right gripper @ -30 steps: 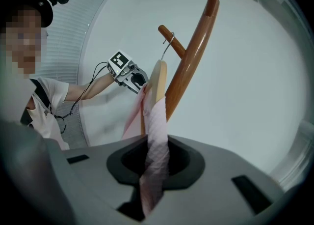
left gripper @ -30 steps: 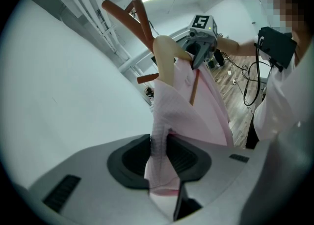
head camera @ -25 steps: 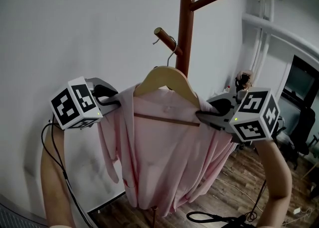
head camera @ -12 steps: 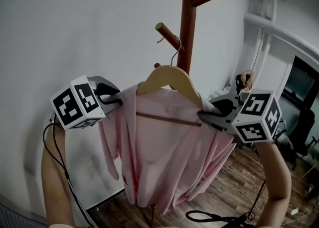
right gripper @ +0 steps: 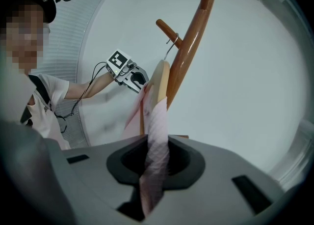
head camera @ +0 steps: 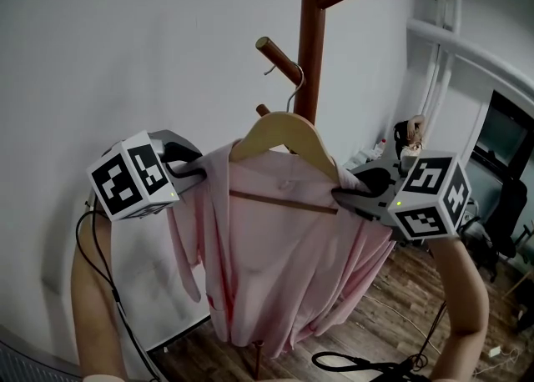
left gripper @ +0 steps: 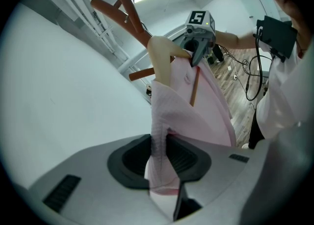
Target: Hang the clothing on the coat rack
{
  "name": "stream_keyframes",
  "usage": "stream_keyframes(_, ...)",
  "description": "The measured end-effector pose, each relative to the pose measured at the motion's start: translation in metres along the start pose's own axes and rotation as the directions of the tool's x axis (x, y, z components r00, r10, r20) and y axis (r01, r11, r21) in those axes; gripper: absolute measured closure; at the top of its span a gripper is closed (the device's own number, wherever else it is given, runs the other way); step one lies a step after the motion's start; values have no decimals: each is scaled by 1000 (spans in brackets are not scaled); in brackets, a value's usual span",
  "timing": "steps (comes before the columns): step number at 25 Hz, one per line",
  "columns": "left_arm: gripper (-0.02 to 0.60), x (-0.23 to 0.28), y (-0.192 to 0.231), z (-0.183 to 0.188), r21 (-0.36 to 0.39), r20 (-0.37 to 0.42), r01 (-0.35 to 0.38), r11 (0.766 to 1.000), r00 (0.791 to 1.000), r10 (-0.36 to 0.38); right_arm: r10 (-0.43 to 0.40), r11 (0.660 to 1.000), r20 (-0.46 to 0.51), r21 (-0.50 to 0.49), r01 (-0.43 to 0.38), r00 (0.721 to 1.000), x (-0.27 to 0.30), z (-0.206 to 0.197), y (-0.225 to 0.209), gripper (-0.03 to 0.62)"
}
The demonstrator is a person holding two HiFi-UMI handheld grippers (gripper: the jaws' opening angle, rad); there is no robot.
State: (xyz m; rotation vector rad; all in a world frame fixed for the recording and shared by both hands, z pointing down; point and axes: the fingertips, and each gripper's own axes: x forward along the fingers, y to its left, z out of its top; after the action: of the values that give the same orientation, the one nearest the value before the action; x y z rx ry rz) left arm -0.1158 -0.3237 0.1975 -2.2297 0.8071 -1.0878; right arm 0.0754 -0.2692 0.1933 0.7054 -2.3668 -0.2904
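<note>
left gripper (head camera: 198, 169) & right gripper (head camera: 339, 193) both clenched on pink garment (head camera: 275, 255) shoulders, at hanger (head camera: 279, 130) ends. nothing's shifted vs 1 s ago: hook (head camera: 297, 87) stays at coat rack (head camera: 313, 38) left peg (head camera: 279, 59). prob hung, release is next.

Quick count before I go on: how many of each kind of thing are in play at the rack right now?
coat rack: 1
hanger: 1
pink garment: 1
tongs: 2, left tongs and right tongs, each clamped on the pink garment
Total: 5
</note>
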Motion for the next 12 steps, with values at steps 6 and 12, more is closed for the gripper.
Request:
stream_keyframes(6,469,0,-1,-1,6,3,-5,1000,1000,5,6,1000,-1,1,-6,1000,0,1,0,525)
stream_keyframes(12,469,2,-2,-1,8,11,-6,1000,1000,6,7,1000,-7,11,-6,1000,2,-1,-1,524)
